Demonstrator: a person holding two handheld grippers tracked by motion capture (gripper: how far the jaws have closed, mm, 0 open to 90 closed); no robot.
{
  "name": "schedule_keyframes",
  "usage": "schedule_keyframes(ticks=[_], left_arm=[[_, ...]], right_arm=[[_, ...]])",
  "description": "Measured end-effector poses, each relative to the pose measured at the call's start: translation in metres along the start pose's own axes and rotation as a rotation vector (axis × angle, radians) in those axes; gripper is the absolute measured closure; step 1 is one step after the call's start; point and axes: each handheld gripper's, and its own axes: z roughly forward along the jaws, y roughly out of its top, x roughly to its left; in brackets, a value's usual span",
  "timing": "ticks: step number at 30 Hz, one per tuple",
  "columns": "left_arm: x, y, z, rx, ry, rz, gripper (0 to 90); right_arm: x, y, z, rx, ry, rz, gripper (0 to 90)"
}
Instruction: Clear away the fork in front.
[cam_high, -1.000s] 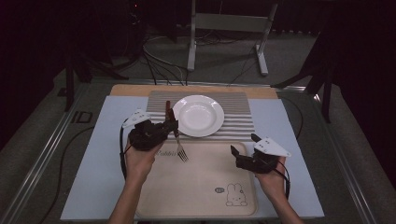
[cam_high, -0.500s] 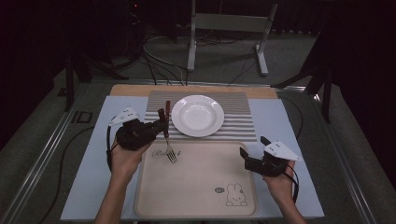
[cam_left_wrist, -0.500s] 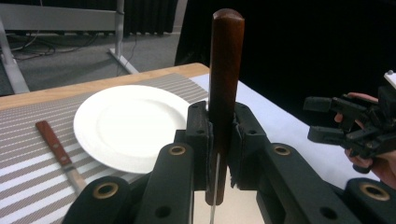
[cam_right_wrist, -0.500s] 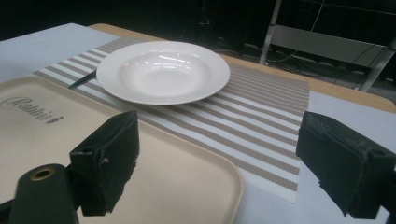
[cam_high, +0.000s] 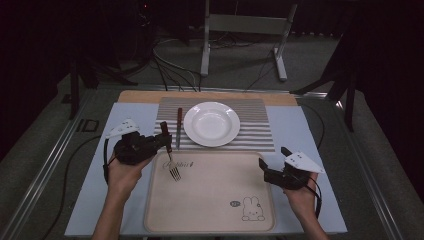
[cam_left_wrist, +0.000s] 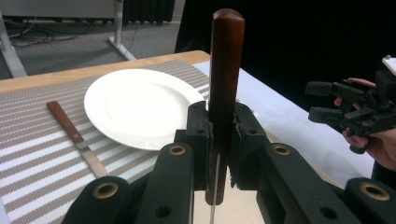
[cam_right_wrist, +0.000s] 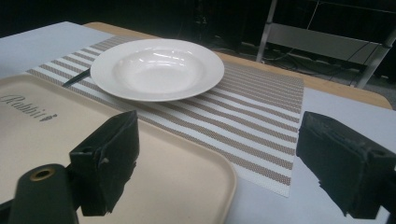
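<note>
Table setting is judged part done. Right gripper (cam_high: 272, 170) hovers spread, empty, at 4 o'clock of the plate (cam_high: 211, 123). Left gripper (cam_high: 161, 141) pinches the fork (cam_high: 171, 159) over the tray (cam_high: 210, 220), at 7 o'clock. Knife (cam_high: 178, 127) already lies at 9 o'clock; fork placement remains.

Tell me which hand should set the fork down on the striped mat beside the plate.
Left. The left gripper is already shut on the fork, at the striped mat's edge near the plate and knife. The right gripper is open, empty, at the tray's far side.
</note>
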Motion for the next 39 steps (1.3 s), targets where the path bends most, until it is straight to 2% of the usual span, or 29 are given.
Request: schedule_keyframes(ticks=[4,23,29,33,37,39], left_arm=[[0.003,-0.005,-0.005,0.013,-0.013,-0.014,80.3],[0.002,-0.023,-0.020,0.081,-0.031,-0.021,80.2],[0.003,-0.031,-0.021,0.094,-0.036,-0.041,80.1],[0.003,-0.037,-0.020,0.127,-0.044,-0.045,80.1],[0.005,-0.045,-0.015,0.188,-0.054,-0.070,80.3],[0.006,-0.049,-0.012,0.193,-0.054,-0.083,80.2]], right_arm=[[-0.002,-0.001,0.000,0.002,-0.007,0.004,13.4],[-0.003,-0.004,0.000,0.010,-0.018,0.005,13.5],[-0.003,-0.005,0.000,0.015,-0.017,0.002,13.5],[-0.003,-0.005,0.001,0.015,-0.019,0.002,13.5],[-0.004,-0.006,0.001,0.017,-0.021,0.003,13.5],[-0.003,-0.006,0.001,0.017,-0.022,0.003,13.5]])
